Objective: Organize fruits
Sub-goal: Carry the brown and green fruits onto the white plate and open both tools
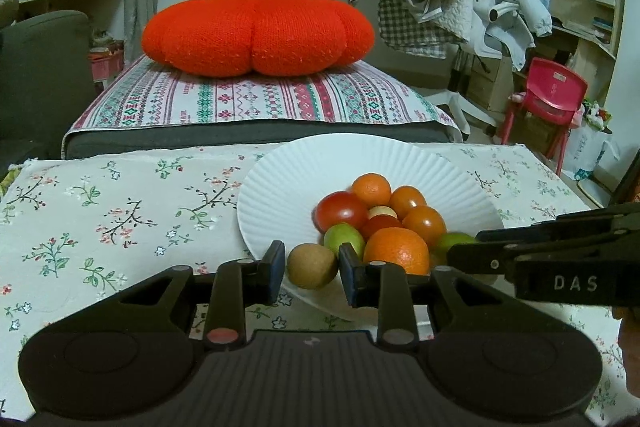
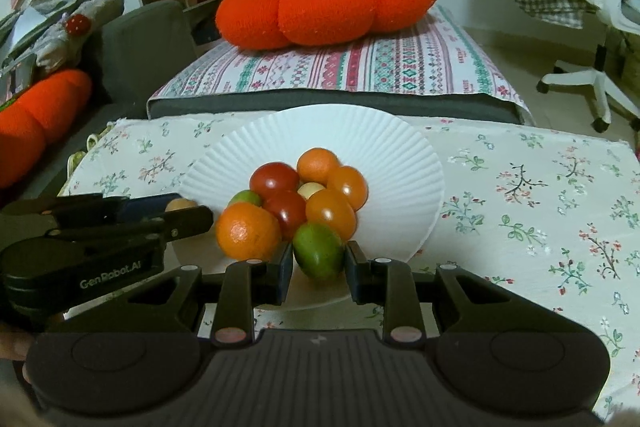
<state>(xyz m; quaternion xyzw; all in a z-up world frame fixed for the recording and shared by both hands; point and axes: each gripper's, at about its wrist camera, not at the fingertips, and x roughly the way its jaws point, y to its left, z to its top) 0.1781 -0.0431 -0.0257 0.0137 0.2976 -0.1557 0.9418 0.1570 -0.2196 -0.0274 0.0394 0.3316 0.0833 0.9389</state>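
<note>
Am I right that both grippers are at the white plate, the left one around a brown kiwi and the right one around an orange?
Not quite: the right gripper sits around a green fruit, not the orange beside it, as the right wrist view shows. The left gripper is indeed around the brown kiwi at the white plate.

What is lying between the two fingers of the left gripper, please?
In the left wrist view, a brown kiwi sits between the fingers of the left gripper, at the near rim of the white plate. Contact is not clear.
</note>
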